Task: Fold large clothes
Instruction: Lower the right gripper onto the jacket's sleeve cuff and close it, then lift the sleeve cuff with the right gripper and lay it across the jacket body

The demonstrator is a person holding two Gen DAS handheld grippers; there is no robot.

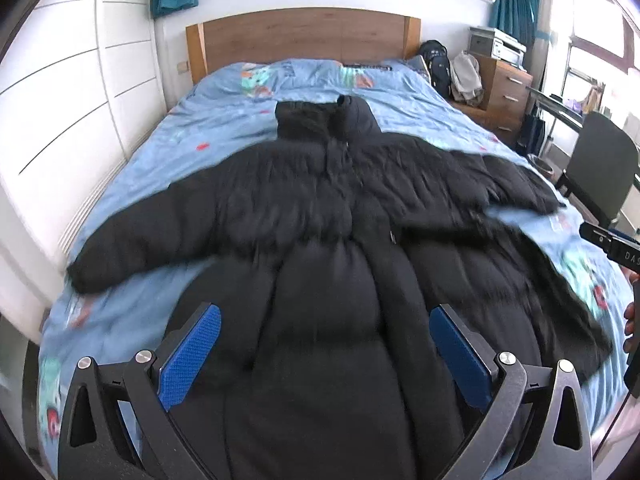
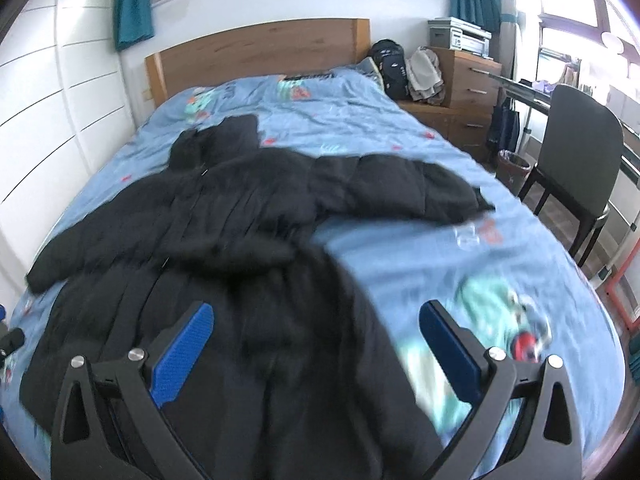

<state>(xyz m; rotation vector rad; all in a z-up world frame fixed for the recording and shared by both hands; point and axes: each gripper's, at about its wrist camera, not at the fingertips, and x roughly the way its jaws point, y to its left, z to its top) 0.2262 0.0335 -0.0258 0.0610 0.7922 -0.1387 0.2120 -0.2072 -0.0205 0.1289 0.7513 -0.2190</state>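
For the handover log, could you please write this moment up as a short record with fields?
garment: black puffer jacket, spread flat, front up, sleeves out to both sides
surface: bed with blue patterned duvet
collar: toward the wooden headboard
left gripper: open, over the jacket's lower body, holding nothing
right gripper: open, over the jacket's right edge, holding nothing
folds made: none visible

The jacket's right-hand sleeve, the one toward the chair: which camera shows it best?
The right wrist view: the sleeve lies whole there on the blue bedspread, cuff end included, reaching toward the chair. In the left wrist view the same sleeve sits at the distorted edge, blurred and partly merged with the black puffer jacket.
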